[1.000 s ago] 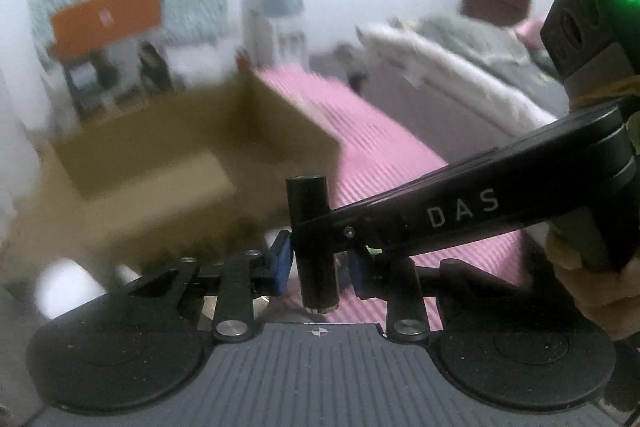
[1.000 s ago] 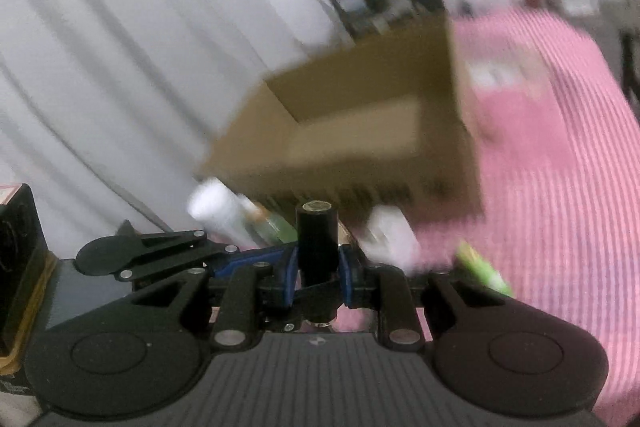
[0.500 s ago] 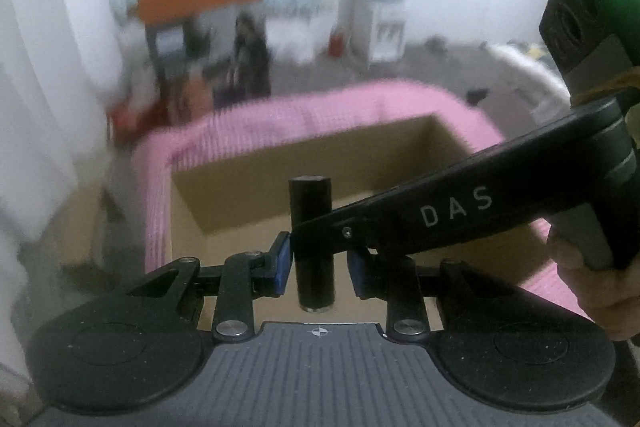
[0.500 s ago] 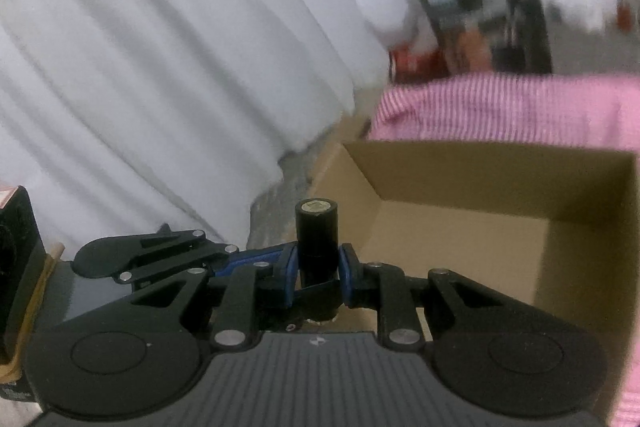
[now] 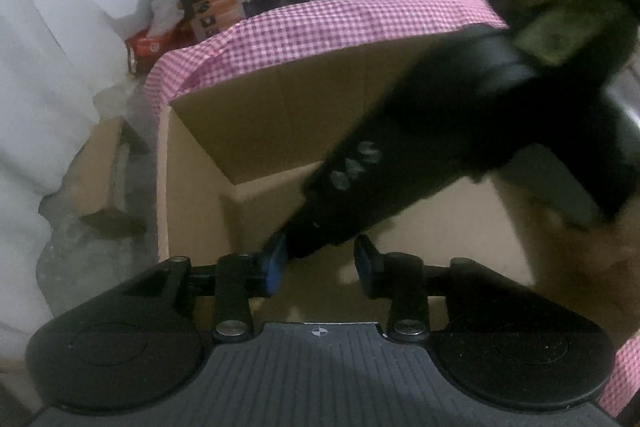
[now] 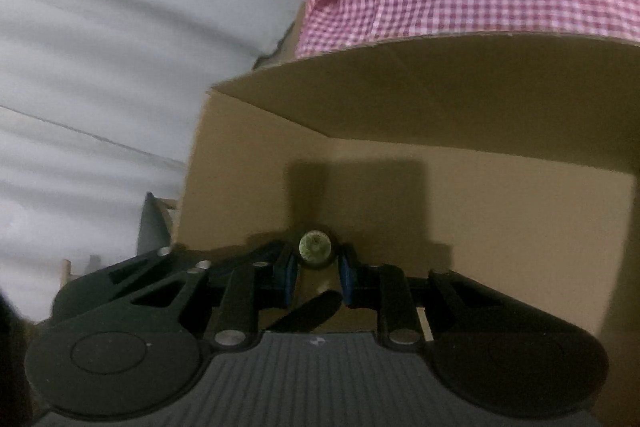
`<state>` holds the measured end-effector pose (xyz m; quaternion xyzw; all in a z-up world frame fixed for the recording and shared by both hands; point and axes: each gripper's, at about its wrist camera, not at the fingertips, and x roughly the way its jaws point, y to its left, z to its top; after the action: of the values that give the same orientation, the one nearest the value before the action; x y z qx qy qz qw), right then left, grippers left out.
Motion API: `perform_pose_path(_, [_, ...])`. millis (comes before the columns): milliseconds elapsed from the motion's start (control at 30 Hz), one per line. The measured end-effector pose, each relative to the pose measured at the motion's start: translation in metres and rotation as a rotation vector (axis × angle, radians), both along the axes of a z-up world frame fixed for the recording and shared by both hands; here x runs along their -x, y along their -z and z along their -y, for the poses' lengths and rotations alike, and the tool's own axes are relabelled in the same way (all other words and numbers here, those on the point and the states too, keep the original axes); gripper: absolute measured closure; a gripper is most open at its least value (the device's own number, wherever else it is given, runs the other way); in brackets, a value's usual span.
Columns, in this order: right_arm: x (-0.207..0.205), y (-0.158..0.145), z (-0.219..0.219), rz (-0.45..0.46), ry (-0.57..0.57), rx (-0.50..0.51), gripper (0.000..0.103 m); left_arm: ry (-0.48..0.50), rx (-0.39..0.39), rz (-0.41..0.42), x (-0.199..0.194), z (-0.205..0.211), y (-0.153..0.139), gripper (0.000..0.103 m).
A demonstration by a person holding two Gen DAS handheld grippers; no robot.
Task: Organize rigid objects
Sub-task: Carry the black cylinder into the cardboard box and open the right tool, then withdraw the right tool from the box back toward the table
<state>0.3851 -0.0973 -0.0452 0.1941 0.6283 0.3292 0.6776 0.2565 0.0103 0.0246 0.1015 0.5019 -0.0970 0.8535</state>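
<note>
An open cardboard box (image 5: 256,115) sits on a pink checked cloth (image 5: 320,23); it also fills the right wrist view (image 6: 500,211). My left gripper (image 5: 320,263) is above the box with its jaws apart and nothing between them. The right gripper's body (image 5: 440,131) crosses in front of it and reaches down into the box. In the right wrist view my right gripper (image 6: 316,275) is low inside the box, jaws slightly apart. A black cylinder (image 6: 315,247) with a pale end cap sits between the fingertips, seen end-on; contact with the pads is unclear.
White curtains (image 5: 44,67) hang on the left. Printed cartons and a red bag (image 5: 200,3) stand on the floor beyond the cloth. A flat cardboard piece (image 5: 100,171) lies on the floor left of the box.
Both grippers moved over and down into the box. My left jaws opened and no longer hold the cylinder. The right gripper tipped downward with the cylinder, and its jaws look wider.
</note>
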Motion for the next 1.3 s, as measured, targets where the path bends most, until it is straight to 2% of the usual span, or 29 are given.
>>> perform_pose_path(67, [-0.009,0.001,-0.007,0.006,0.006,0.005,0.077,0.0,0.022,0.005,-0.001,-0.003,-0.002,0.06])
perform_pose_path(167, [-0.011,-0.006,-0.008,0.032,0.016,0.002,0.077,-0.02,0.018,0.061,0.003,-0.005,-0.011,0.044])
perform_pose_path(300, [-0.005,-0.021,0.002,0.064,0.038,-0.005,0.074,-0.028,0.057,0.124,0.014,-0.011,-0.032,0.039])
perform_pose_path(367, [-0.001,-0.032,0.011,0.091,0.058,-0.003,0.065,-0.037,0.079,0.163,0.024,-0.014,-0.045,0.036])
perform_pose_path(433, [0.008,-0.046,0.022,0.125,0.077,-0.012,0.062,-0.043,0.095,0.2,0.034,-0.017,-0.058,0.035])
perform_pose_path(700, [0.09,-0.125,0.086,0.31,0.153,-0.109,0.062,-0.021,0.191,0.31,0.094,-0.025,-0.094,0.035])
perform_pose_path(800, [0.136,-0.151,0.117,0.381,0.193,-0.159,0.062,0.001,0.232,0.332,0.118,-0.021,-0.097,0.035])
perform_pose_path(933, [0.2,-0.17,0.156,0.459,0.25,-0.194,0.062,0.043,0.284,0.313,0.143,-0.007,-0.087,0.035])
perform_pose_path(1067, [0.256,-0.159,0.194,0.462,0.316,-0.203,0.062,0.1,0.328,0.261,0.157,0.018,-0.064,0.035])
perform_pose_path(1233, [0.297,-0.117,0.232,0.387,0.416,-0.189,0.062,0.178,0.384,0.156,0.16,0.054,-0.021,0.036])
perform_pose_path(1300, [0.303,-0.095,0.242,0.339,0.449,-0.184,0.062,0.217,0.395,0.109,0.162,0.071,-0.003,0.041])
